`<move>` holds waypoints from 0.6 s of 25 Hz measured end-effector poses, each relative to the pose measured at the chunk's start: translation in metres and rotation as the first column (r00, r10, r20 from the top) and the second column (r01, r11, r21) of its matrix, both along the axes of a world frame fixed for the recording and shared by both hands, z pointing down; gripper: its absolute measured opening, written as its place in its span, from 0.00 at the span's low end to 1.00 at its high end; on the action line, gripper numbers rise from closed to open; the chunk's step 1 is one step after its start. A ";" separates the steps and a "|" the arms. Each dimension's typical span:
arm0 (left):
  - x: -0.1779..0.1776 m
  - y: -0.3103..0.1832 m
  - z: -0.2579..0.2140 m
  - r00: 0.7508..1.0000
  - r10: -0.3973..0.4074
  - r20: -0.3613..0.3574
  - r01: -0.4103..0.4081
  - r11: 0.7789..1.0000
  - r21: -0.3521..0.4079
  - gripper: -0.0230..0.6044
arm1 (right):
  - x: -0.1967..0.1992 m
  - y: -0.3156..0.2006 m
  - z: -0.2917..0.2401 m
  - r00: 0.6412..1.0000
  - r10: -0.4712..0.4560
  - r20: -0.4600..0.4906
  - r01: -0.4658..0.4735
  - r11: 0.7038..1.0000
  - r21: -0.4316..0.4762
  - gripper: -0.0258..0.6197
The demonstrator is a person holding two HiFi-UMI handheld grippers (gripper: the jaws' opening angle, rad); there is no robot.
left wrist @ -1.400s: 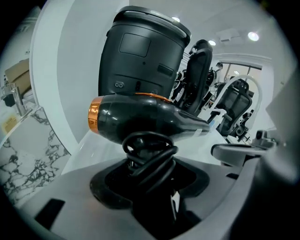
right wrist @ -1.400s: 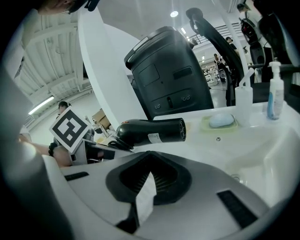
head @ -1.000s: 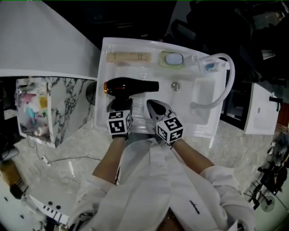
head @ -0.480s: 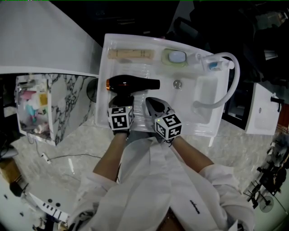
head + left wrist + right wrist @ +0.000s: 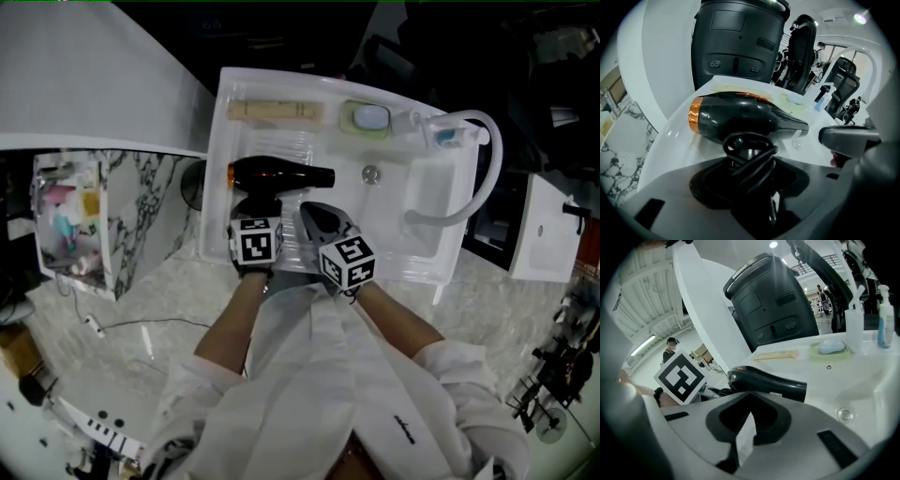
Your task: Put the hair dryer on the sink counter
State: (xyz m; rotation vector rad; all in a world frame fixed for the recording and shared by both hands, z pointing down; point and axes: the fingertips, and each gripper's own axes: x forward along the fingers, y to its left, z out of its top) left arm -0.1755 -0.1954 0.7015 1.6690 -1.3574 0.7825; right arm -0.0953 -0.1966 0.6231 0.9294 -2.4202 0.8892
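Just beyond the hair dryer (image 5: 281, 175): soap dish (image 5: 370, 118), tan bar (image 5: 275, 112).

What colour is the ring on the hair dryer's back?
Coppery orange ring; the left gripper view shows it best.

Bare strip between hair dryer (image 5: 281, 175) and wooden bar (image 5: 274, 112) (soap dish (image 5: 371, 118) rightward)

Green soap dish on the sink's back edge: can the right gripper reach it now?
Probably yes. The right gripper is empty, and only bare white sink lies between it and the green soap dish.
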 end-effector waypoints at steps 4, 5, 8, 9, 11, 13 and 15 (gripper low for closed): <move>0.001 0.002 0.005 0.999 0.010 0.039 -0.009 1.000 -0.016 0.45 | 0.002 0.000 -0.001 1.000 0.005 0.000 -0.005 1.000 0.003 0.07; 0.002 0.002 0.006 0.999 0.015 0.047 -0.014 1.000 -0.023 0.45 | 0.002 0.001 -0.001 1.000 0.004 0.000 -0.004 1.000 0.004 0.07; 0.003 0.002 0.009 0.997 0.036 0.065 -0.034 0.999 -0.039 0.45 | 0.003 0.001 -0.002 1.000 0.006 0.001 -0.006 1.000 0.006 0.07; 0.003 0.002 0.009 0.997 0.039 0.068 -0.036 0.998 -0.042 0.45 | 0.004 0.002 -0.002 1.000 0.006 0.001 -0.006 1.000 0.006 0.07; 0.004 0.002 0.009 0.997 0.039 0.070 -0.036 0.998 -0.046 0.45 | 0.005 0.003 -0.003 1.000 0.006 0.003 -0.006 1.000 0.008 0.07; 0.004 0.003 0.011 0.997 0.041 0.072 -0.037 0.998 -0.054 0.45 | 0.007 0.003 -0.004 1.000 0.009 0.004 -0.009 1.000 0.010 0.07; 0.004 0.003 0.011 0.997 0.046 0.070 -0.042 0.998 -0.055 0.45 | 0.009 0.004 -0.005 1.000 0.012 0.003 -0.012 1.000 0.010 0.07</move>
